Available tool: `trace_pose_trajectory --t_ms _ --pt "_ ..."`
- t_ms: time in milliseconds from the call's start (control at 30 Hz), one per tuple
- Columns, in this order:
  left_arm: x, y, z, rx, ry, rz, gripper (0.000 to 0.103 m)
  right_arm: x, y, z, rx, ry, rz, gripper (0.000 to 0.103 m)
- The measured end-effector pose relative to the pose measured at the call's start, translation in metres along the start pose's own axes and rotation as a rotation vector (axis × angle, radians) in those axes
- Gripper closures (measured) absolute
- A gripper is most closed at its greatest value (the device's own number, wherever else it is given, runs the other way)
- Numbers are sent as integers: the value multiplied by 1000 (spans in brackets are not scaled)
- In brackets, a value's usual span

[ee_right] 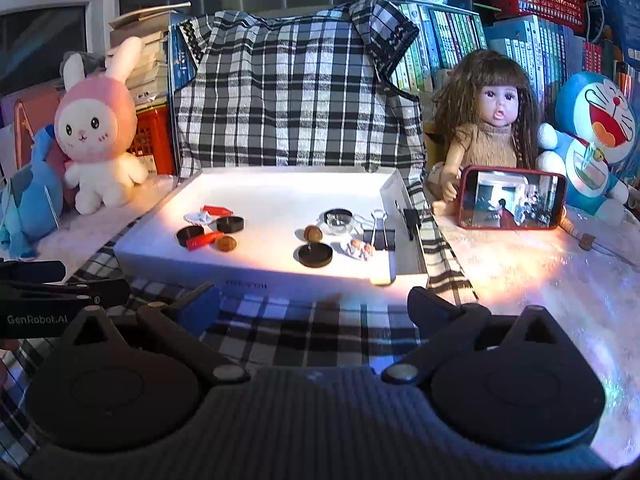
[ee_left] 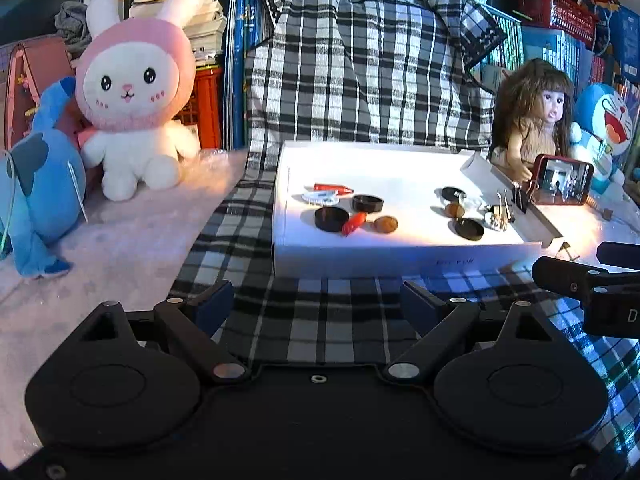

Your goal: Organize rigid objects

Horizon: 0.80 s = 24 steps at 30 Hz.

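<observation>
Small rigid objects lay in two clusters inside the shallow white cardboard tray (ee_right: 280,184), black round lids (ee_right: 230,223) and red pieces near its left edge, a black binder clip (ee_right: 379,238) near its right, perhaps sorted, while left gripper (ee_left: 316,300) and right gripper (ee_right: 316,300) hovered before its front edge, spread wide and empty.

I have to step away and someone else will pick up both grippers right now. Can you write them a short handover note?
Left gripper: jaws open, empty, over the plaid cloth before the white tray.
Right gripper: jaws open, empty, beside it.
On the tray, left cluster: two black caps, two red pieces, a brown nut, a small white item.
Right cluster: black cap, glass jar, second nut, tiny figurine, black binder clip.
Done or left: cannot tell; like items sit in both clusters, and this fits sorting ahead or a finished layout.
</observation>
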<state>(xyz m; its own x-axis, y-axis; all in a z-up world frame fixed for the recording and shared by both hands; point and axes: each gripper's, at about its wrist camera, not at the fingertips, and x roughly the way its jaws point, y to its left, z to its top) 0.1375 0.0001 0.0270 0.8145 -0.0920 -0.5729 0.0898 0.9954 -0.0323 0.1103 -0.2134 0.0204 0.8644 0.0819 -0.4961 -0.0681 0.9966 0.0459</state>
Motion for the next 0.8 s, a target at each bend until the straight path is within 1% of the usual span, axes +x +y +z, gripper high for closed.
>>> trace_pose_trajectory --t_ms 300,533,800 --pt "8 1 -14 -21 25 6 14 8 -6 -14 25 36 -31 0" --pt "15 0 -23 -32 38 18 14 15 -7 -26 22 68 -61 0" --pt "22 -1 -31 -27 47 30 12 26 -7 -37 32 119 -90 0"
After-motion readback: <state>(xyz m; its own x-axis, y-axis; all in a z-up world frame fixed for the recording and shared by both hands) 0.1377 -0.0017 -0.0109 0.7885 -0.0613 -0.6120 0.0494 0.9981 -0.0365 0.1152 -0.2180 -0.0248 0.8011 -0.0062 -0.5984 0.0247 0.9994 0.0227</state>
